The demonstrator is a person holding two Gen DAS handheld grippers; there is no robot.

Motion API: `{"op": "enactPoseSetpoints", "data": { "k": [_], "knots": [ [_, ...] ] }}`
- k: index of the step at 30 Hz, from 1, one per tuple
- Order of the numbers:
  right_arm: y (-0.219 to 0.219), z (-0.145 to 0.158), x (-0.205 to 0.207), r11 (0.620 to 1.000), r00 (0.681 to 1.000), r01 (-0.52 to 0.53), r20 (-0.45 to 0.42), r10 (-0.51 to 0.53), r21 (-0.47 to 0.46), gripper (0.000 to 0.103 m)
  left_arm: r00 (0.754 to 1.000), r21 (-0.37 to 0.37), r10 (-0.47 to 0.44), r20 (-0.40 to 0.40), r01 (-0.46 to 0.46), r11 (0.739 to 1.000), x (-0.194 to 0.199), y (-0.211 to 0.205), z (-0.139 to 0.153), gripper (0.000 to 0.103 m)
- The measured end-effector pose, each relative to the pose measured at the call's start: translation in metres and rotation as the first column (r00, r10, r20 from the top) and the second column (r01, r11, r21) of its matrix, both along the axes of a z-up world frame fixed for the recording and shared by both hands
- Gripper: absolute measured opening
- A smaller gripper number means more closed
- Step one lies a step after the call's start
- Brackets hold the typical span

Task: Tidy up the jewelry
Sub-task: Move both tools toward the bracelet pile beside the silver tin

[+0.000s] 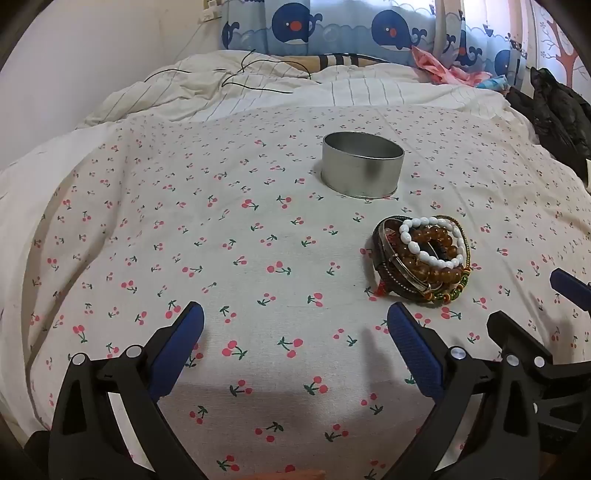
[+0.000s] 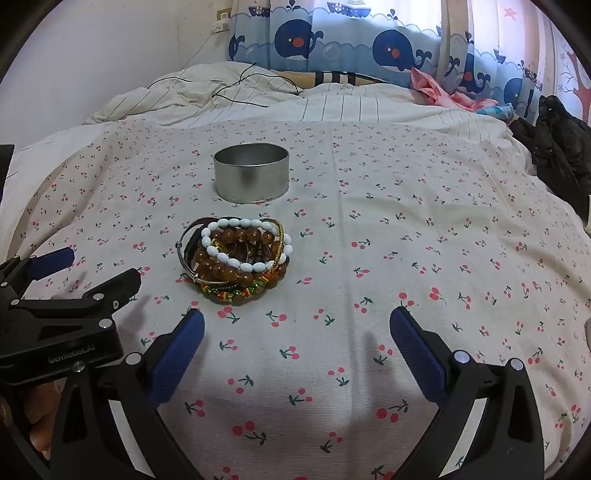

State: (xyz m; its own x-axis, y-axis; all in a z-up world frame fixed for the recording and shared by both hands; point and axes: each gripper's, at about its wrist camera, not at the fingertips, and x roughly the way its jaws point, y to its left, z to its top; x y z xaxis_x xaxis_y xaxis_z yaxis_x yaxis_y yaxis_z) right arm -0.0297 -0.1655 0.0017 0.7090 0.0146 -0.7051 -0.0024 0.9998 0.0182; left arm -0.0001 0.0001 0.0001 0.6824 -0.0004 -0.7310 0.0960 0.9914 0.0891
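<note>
Both claws, left claw [image 1: 295, 321] and right claw [image 2: 297, 325], hover wide open and empty near the bracelet pile [image 2: 236, 258] on the bed; next, grip one bracelet for the far tin [image 2: 252, 172].

Cherry-print bedsheet [image 1: 184, 221], striped duvet [image 1: 369, 92], whale curtain [image 1: 332, 26], pale wall [image 1: 92, 55]

left tool [image 1: 295, 317] gaping; right tool [image 2: 297, 321] gaping
</note>
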Motion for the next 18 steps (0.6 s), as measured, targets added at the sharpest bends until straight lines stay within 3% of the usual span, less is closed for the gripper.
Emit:
{"op": "enactPoseSetpoints", "data": {
  "k": [18],
  "knots": [
    [-0.0004,-0.0027,0.0013,1.000,1.000,0.006,-0.012,-0.006,-0.014,0.097,1.000,-0.031,0.010,-0.015,-0.011,0.999,0.0026,0.0066,-0.0020,0.096]
  ]
}}
